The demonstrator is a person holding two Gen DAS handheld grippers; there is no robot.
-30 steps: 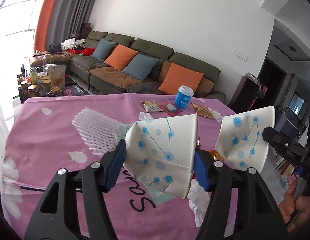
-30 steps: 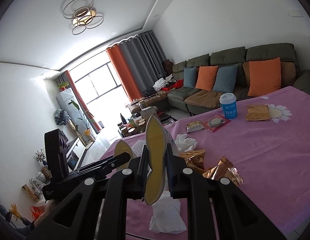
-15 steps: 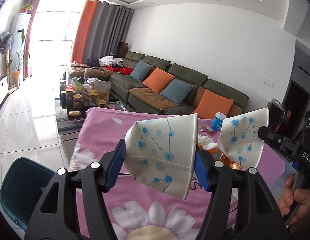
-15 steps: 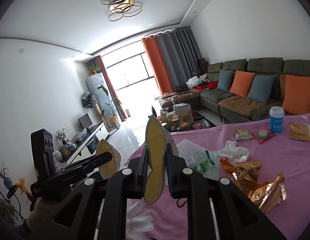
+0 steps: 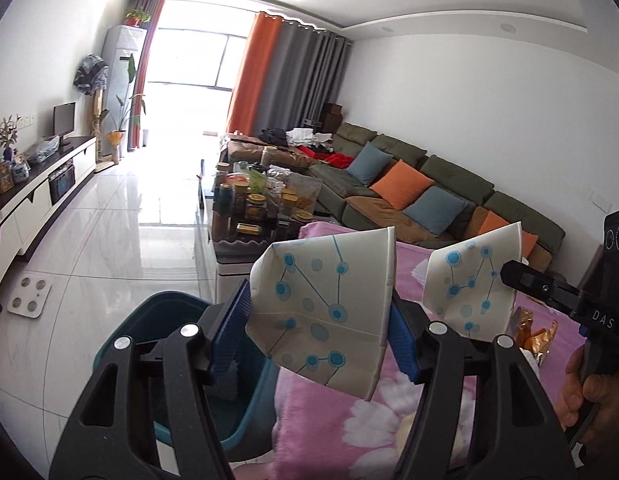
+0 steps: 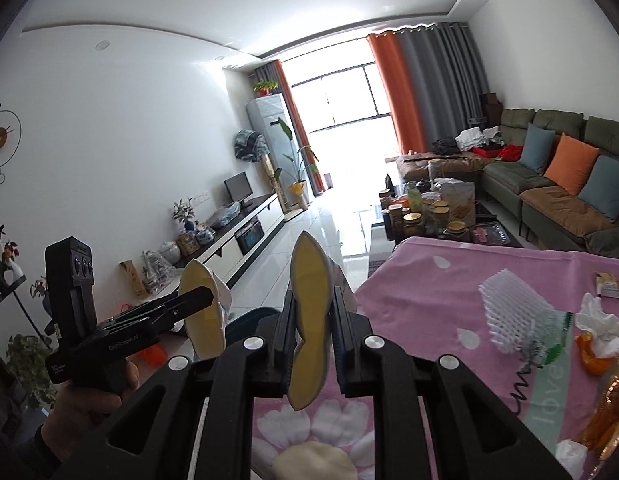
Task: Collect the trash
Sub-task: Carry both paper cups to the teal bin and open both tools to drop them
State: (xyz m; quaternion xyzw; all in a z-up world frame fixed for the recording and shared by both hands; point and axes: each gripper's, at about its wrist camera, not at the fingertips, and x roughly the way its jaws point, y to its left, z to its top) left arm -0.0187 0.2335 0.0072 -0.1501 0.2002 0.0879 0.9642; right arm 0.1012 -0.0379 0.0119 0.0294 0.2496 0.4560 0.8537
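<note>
My left gripper (image 5: 319,336) is shut on a flattened white paper cup with blue dots (image 5: 325,312), held above the near edge of a teal bin (image 5: 157,324) on the floor. My right gripper (image 6: 311,344) is shut on a second flattened paper cup (image 6: 309,320), seen edge-on with its yellowish inside; the same cup shows in the left wrist view (image 5: 473,284). The left gripper with its cup (image 6: 201,320) shows at the left of the right wrist view. A dark sliver of the bin (image 6: 249,316) shows below it.
A pink flowered tablecloth (image 6: 429,288) covers the table, carrying white foam netting (image 6: 513,304), crumpled tissue (image 6: 601,324) and gold wrappers (image 5: 533,332). A cluttered coffee table (image 5: 261,208), a green sofa (image 5: 429,184) and a TV cabinet (image 5: 33,188) stand beyond.
Both grippers have swung left from over the table toward its edge, still holding their cups. The teal bin has come under the left gripper.
</note>
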